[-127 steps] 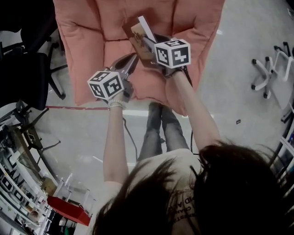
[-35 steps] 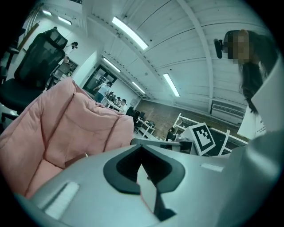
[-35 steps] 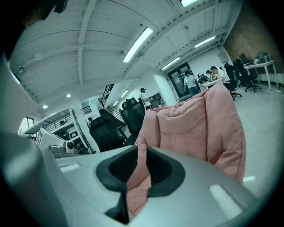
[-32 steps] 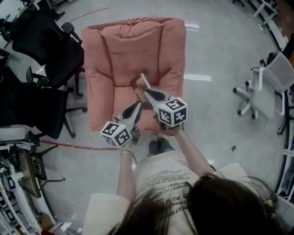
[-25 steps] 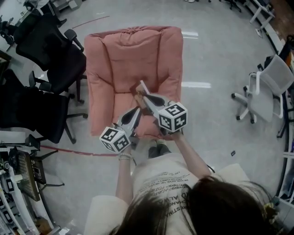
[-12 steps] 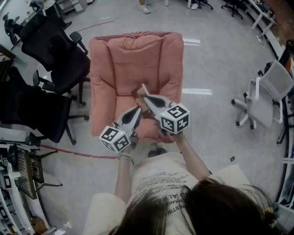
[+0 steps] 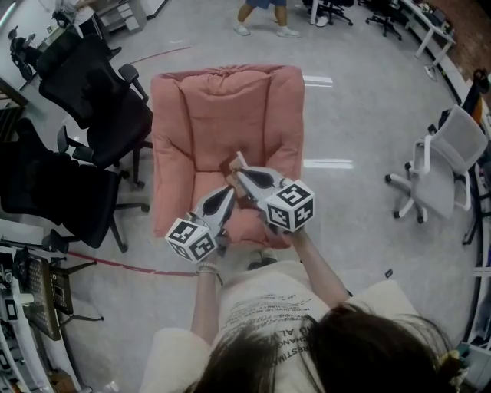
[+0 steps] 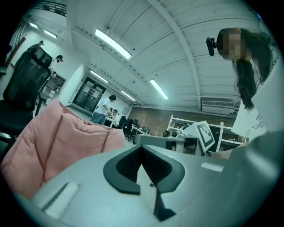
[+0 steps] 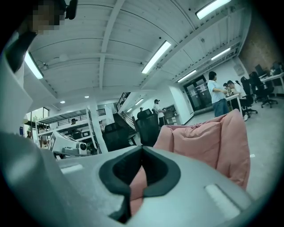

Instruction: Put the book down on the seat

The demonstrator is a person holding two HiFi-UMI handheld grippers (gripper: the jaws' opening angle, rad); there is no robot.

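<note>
A pink padded armchair fills the middle of the head view. On its seat, near the front, lies a brown book with white pages. My right gripper points at the book with its tips right beside it. In the right gripper view that gripper is shut, with no book between its jaws and only pink cushion beyond. My left gripper hovers just left of it over the seat's front edge. The left gripper view shows my left gripper shut and empty.
Black office chairs crowd the armchair's left side. A grey swivel chair stands at the right. A red floor line runs left of my legs. A person's legs show behind the armchair.
Over the last second both grippers hold their place at the seat's front, beside the book. Five seconds ago they reached deeper over the seat, the right one at the book.
</note>
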